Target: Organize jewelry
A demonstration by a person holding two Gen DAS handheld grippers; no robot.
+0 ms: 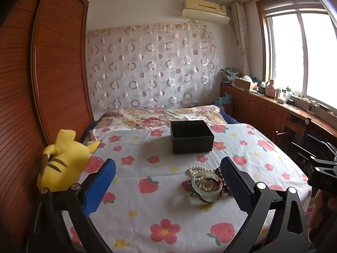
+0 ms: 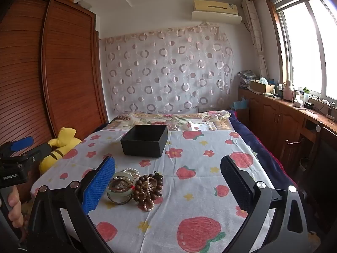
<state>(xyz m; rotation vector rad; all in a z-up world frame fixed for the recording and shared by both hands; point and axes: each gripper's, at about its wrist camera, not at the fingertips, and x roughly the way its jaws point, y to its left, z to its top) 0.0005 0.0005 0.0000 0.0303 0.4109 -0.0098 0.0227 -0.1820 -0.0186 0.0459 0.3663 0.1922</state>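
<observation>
We hold the left claw [image 1: 168,181] and right claw [image 2: 168,181] spread wide, empty, over the bed [image 2: 202,191]. The jewelry pile [image 2: 134,187] sits tangled before the open black box [image 2: 145,141]; lifting one jade bangle [image 2: 121,186] may drag beads along.

both wrist cameras looked from low over the near end of the bed [image 1: 168,221] toward the far curtained wall. the left view sat further left, the jewelry pile [image 1: 205,186] near its right finger; the right view sat further right. both shared the pile, the black box [image 2: 145,140] and the window.
</observation>
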